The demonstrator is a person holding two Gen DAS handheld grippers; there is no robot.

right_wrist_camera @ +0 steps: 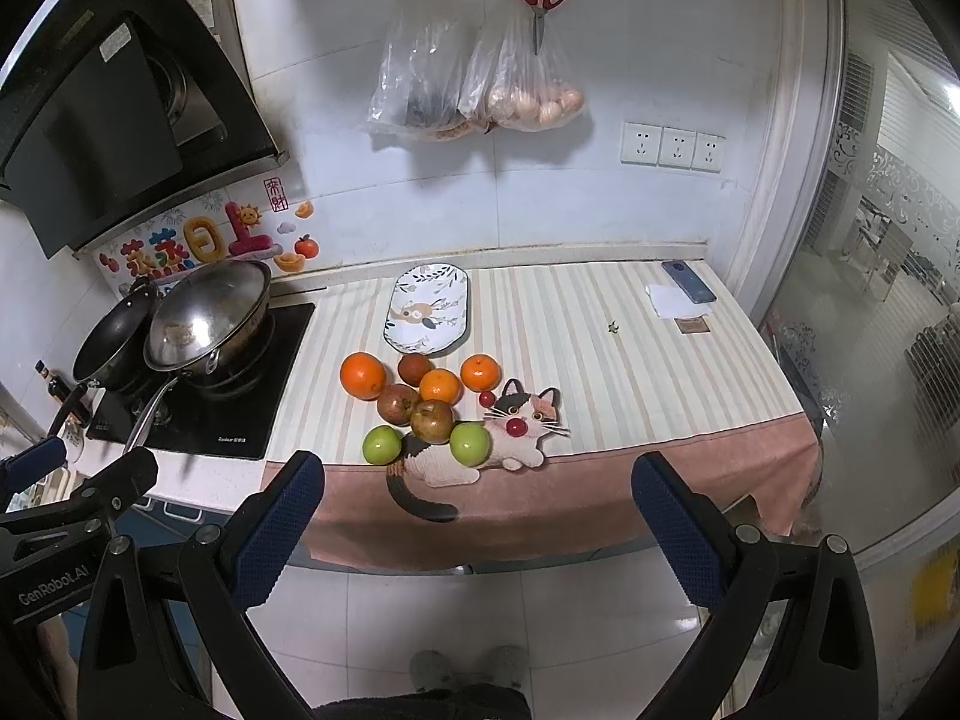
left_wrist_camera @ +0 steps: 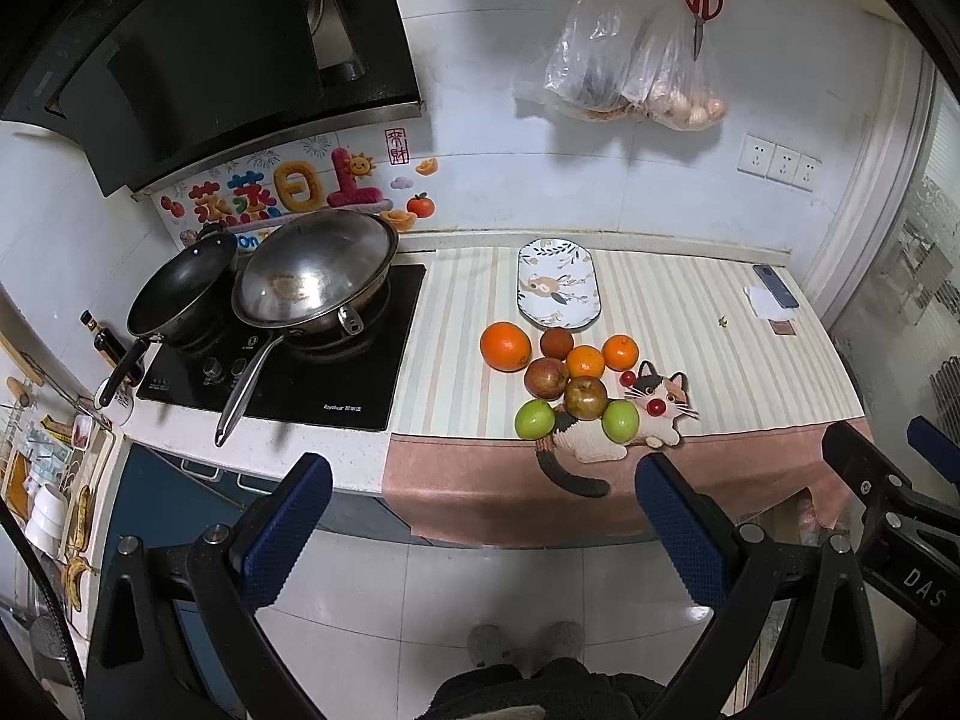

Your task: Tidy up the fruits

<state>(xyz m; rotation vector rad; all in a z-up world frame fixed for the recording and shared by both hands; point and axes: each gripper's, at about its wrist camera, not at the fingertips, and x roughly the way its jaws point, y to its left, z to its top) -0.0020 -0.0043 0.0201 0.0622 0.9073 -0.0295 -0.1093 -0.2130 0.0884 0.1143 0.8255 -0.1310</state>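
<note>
Covering most of the counter, a striped cloth with a pink front hem hangs over the edge, and a black stove sits to its left with a steel wok and a dark pan on it. An oval plate lies empty toward the back of the cloth, its long axis running from the wall toward the front edge. Just in front of it the fruits are bunched together: a large orange at the left, two smaller oranges to the right, three reddish-brown apples in the middle, and two green apples nearest the edge. A cat-shaped mat lies under the front fruits, head to the right, tail over the hem, with two small red cherries on it. Both tools hover above the floor, short of the counter: the left gripper has its jaws spread wide and empty, and the right gripper is likewise wide apart, holding nothing.
</note>
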